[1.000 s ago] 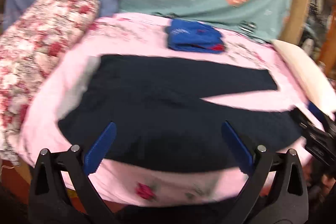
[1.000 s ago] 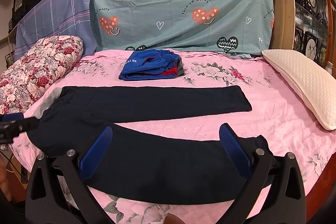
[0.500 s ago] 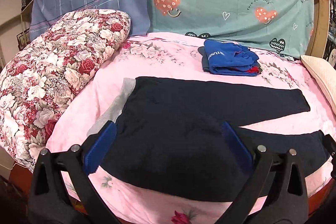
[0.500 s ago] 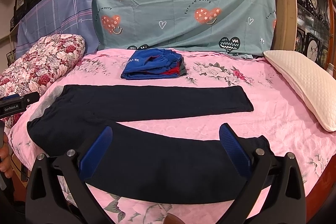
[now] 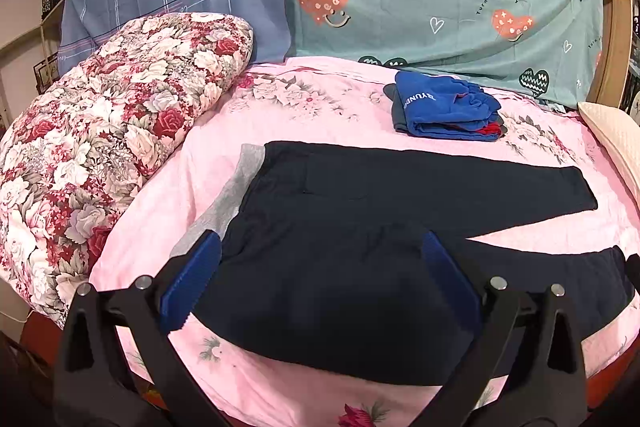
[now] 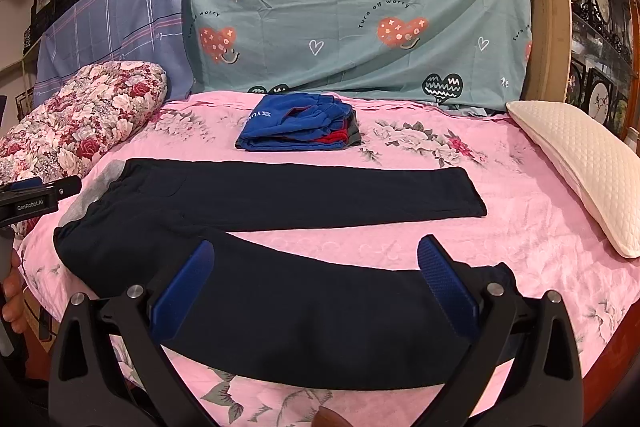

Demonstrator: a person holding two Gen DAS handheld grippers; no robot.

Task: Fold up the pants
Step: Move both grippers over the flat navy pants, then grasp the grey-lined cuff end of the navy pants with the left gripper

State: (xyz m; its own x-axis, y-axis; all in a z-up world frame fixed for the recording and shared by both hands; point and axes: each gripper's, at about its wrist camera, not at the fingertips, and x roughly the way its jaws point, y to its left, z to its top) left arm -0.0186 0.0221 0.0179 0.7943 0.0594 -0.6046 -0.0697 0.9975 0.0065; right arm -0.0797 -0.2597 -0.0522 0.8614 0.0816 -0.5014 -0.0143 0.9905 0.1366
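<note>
Dark navy pants point(image 5: 360, 227) lie flat on the pink bed, waist with a grey band to the left, two legs spread out to the right point(image 6: 280, 199). My left gripper point(image 5: 320, 267) is open and empty above the waist and seat. My right gripper point(image 6: 316, 271) is open and empty above the near leg. The left gripper's body also shows at the left edge of the right wrist view point(image 6: 28, 201).
A folded blue and red garment pile point(image 6: 298, 127) sits at the back middle of the bed point(image 6: 520, 227). A floral quilt point(image 5: 100, 131) lies at the left. A cream pillow point(image 6: 584, 167) lies at the right. Sheets point(image 6: 340, 27) hang over the headboard.
The left wrist view has swung left and steadied over the waist end of the pants. The right gripper has barely moved. Both stay open.
</note>
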